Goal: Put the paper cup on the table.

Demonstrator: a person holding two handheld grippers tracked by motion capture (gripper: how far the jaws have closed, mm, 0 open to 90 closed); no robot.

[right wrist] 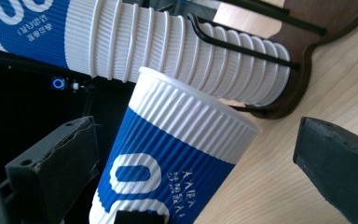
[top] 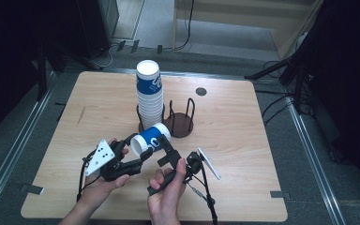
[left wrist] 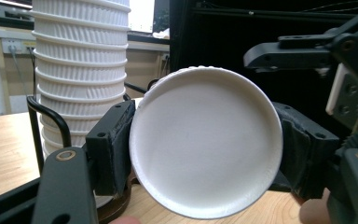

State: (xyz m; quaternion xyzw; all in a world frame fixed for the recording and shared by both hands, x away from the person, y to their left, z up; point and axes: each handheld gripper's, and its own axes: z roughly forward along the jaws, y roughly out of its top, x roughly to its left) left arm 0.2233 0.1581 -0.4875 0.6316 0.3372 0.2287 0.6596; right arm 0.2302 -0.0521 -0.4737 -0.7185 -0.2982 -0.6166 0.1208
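A blue and white ribbed paper cup (top: 151,139) lies on its side in the air just in front of the cup holder. My left gripper (top: 135,151) is shut on its base end; in the left gripper view both pads press the sides of the round white base (left wrist: 205,140). My right gripper (top: 163,149) stands open around the cup's blue middle. In the right gripper view the cup (right wrist: 168,154) lies between its wide-spread jaws, the right pad (right wrist: 335,163) well clear of it. A tall stack of like cups (top: 149,93) stands upside down in the holder.
The dark wooden holder base (top: 182,125) has a second ring of wire posts on its right side with nothing in it. A small round grey cap (top: 201,91) sits in the table (top: 243,178) farther back. Black stand legs flank the table's far corners.
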